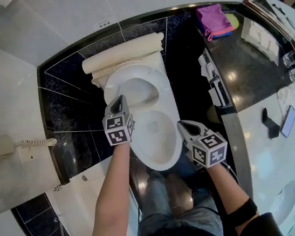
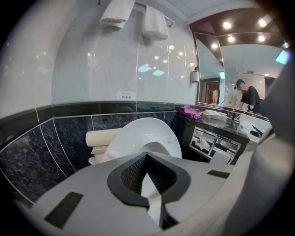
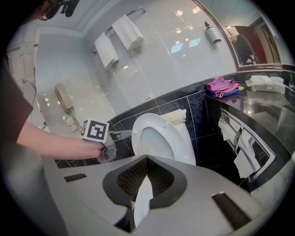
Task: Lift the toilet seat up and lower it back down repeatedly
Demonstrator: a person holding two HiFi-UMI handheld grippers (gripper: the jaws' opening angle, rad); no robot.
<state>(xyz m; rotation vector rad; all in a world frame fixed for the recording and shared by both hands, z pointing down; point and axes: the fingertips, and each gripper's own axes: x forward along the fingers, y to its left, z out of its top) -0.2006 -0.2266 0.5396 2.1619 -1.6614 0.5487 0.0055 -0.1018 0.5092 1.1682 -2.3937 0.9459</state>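
Currently, the toilet seat (image 1: pixel 155 78) stands raised and tilted back over the rear of the bowl (image 1: pixel 159 140), short of fully upright. The left gripper (image 1: pixel 119 100) points forward and down at the seat's left edge. In the right gripper view, its tip (image 3: pixel 124 133) lies right against the outer left rim of the seat (image 3: pixel 152 118); whether it actually touches cannot be told. In the left gripper view, the jaws meet at their tips (image 2: pixel 146 156) with nothing clamped between them, and the seat (image 2: pixel 147 133) rises just beyond them. The right gripper (image 1: pixel 184 126) is held beside the front right of the bowl, well apart from the seat. In the right gripper view, its jaws are also closed tip to tip (image 3: pixel 147 159) and hold nothing; the seat appears ahead and above them.
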